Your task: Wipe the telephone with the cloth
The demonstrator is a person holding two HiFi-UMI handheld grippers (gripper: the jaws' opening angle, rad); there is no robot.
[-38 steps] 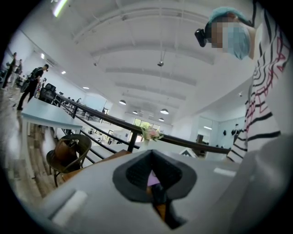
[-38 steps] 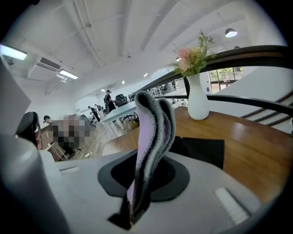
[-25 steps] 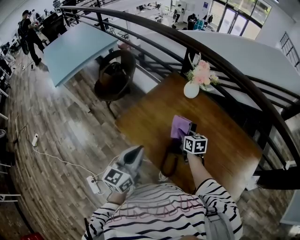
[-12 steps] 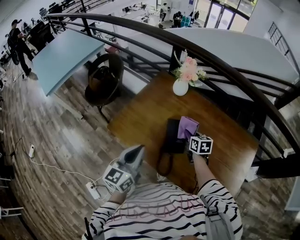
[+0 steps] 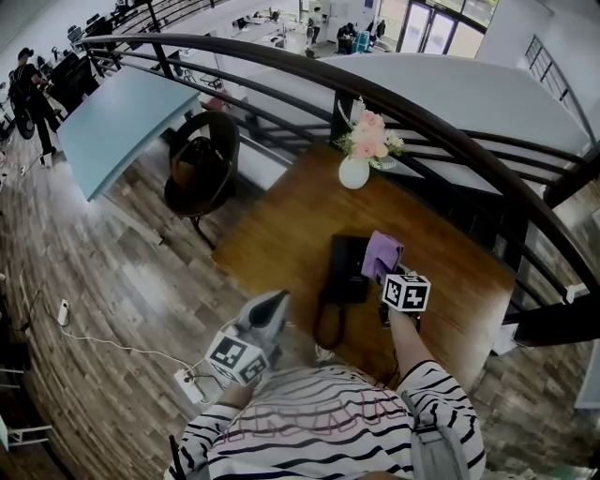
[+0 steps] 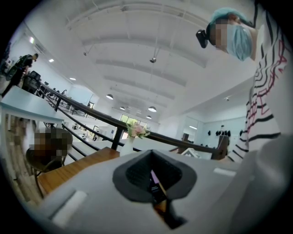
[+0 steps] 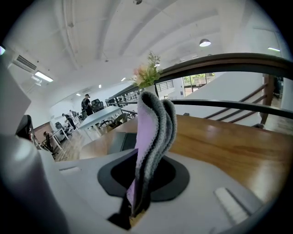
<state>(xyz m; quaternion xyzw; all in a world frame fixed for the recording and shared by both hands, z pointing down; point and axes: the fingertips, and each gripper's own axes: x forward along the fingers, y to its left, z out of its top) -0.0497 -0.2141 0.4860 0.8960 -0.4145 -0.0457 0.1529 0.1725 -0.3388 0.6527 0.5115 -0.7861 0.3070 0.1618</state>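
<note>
Presently we judge wiping in hand: right gripper [image 5: 388, 277], jaws clamped on the cloth [image 5: 382, 253], holds it at the three o'clock edge of the telephone [image 5: 345, 268]; left gripper [image 5: 274, 305], jaws together and empty, waits at seven o'clock; next, a drag toward nine.

A person wears a white long-sleeved top [image 5: 319, 422] with thin black stripes and red outlined lettering across the chest. The right sleeve [image 5: 427, 380] ends below the elbow. A grey strap [image 5: 433, 448] crosses the right shoulder. On the head are a teal cap [image 6: 226, 13], a pale blue mask [image 6: 240, 41] and a small black camera [image 6: 201, 38]. The left gripper [image 5: 278, 300] has a pale grey tapering shell, and the right gripper [image 5: 386, 277] looks darker. Each carries a white cube [image 5: 406, 292] printed with black square markers.
</note>
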